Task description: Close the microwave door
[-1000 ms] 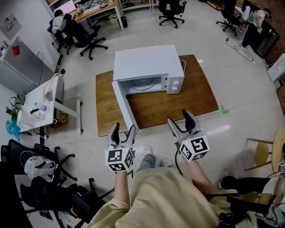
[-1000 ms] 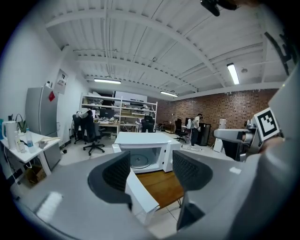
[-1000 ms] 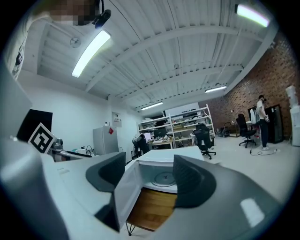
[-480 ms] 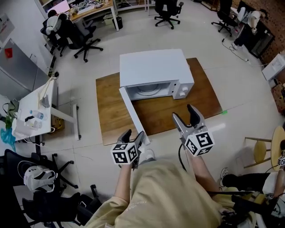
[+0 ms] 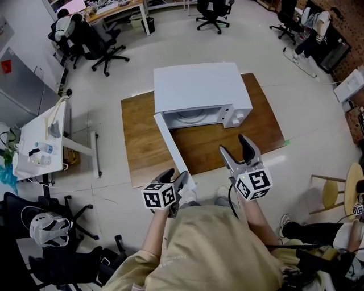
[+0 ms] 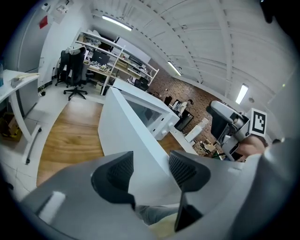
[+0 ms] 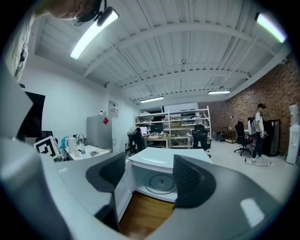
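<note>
The open microwave door (image 5: pixel 172 149) ends just beyond the left gripper (image 5: pixel 176 173), whose parted jaws have just been closing and grip nothing; the right gripper (image 5: pixel 233 145), farther right, gapes empty.

- Left gripper (image 5: pixel 175 176): its jaws have just been closing. The near end of the door (image 6: pixel 131 126) shows in the gap between them, and its lower part is hidden behind the jaws.
- Head view: the microwave (image 5: pixel 196 85) cavity is mostly hidden under its top. The knobs at its 4 o'clock corner are too small to read.
- Right gripper (image 7: pixel 150 171) view: the microwave's control panel is hidden behind the jaw at 3 o'clock.
- Office chair (image 5: pixel 215 11) at 12 o'clock: cut off by the top edge.
- Side table (image 5: pixel 34 136) at 9 o'clock: the items on it are too small to identify.
</note>
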